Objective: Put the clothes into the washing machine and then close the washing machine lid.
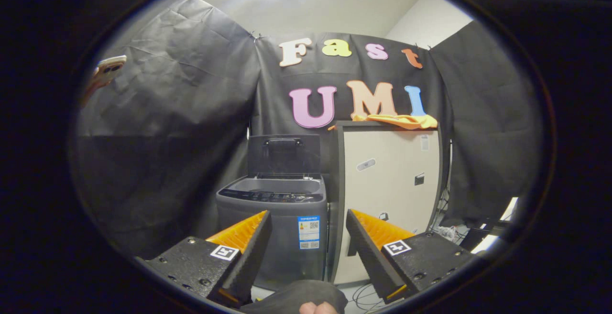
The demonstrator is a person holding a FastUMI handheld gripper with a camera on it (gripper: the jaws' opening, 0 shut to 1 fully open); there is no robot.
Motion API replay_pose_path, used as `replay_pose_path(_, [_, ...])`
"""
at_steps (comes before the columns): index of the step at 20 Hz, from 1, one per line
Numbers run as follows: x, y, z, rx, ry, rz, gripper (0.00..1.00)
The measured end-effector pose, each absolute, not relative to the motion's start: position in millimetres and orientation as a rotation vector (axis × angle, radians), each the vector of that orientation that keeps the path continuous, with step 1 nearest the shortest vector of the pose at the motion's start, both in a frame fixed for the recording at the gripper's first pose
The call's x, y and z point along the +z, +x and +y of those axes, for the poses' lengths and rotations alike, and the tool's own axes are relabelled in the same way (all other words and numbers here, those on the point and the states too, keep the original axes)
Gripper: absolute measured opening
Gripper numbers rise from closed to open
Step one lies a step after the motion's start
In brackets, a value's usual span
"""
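Hand-held gripper (308,218) fingers apart, washing machine (275,218) beyond, lid (283,154) up

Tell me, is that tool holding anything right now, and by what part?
Nothing is held. The gripper has its fingers spread wide with only air between them; the washing machine stands beyond them.

Nothing here reads clearly. The washing machine (282,218) carries a blue-and-white sticker (309,232) on its front, print too small to make out. The pale cabinet (387,185) beside it wears a few small stickers, equally illegible. Square black-and-white marker tags sit on the gripper (308,225), no words.
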State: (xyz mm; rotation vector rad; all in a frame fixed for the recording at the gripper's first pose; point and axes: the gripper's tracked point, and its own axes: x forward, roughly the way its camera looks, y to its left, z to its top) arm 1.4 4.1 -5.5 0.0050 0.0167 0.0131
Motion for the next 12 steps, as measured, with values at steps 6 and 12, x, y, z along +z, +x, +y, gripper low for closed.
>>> replay_pose_path(6, [-3.0,1.8,5.0,0.018,0.005,0.012,0.94])
replay_pose_path(12, [-0.5,2.6,3.3,0.017,0.020,0.016,0.94])
